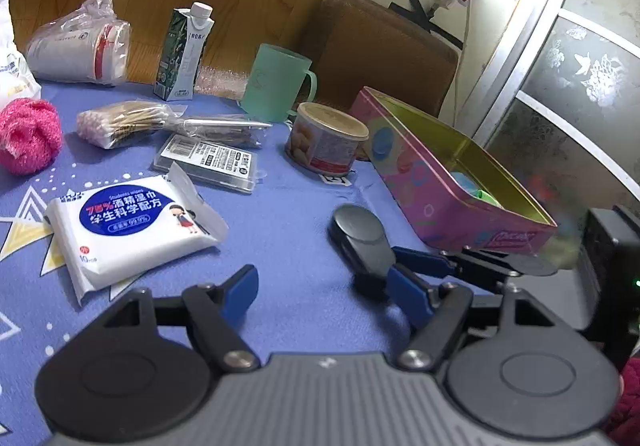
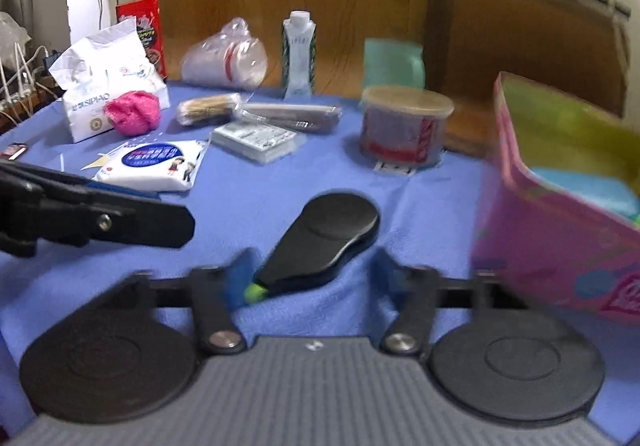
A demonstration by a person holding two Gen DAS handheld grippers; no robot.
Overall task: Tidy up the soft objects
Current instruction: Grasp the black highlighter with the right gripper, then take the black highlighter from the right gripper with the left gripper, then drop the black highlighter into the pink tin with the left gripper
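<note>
Nearest us, our left gripper (image 1: 320,286) is spread wide and holds nothing, poised over the blue cloth (image 1: 288,213). Our right gripper (image 2: 312,274) is also spread; a black paddle-shaped tool (image 2: 324,242) lies on the cloth between its fingers, and we cannot tell whether they touch it.

Just to the right sits the pink tin (image 1: 444,181), lid off, with something blue and green already inside, so we judge the sorting begun.

To the left lies the wipes pack (image 1: 132,226), untouched. Beyond it are the cotton swabs (image 1: 124,121), and the pink scrubber (image 1: 28,133) beside the tissue bag (image 2: 104,85). These soft things are all well apart from the tin, so most of the work seems left.

The can (image 1: 324,141), mug (image 1: 280,81) and carton (image 1: 184,53) stand farthest back.
</note>
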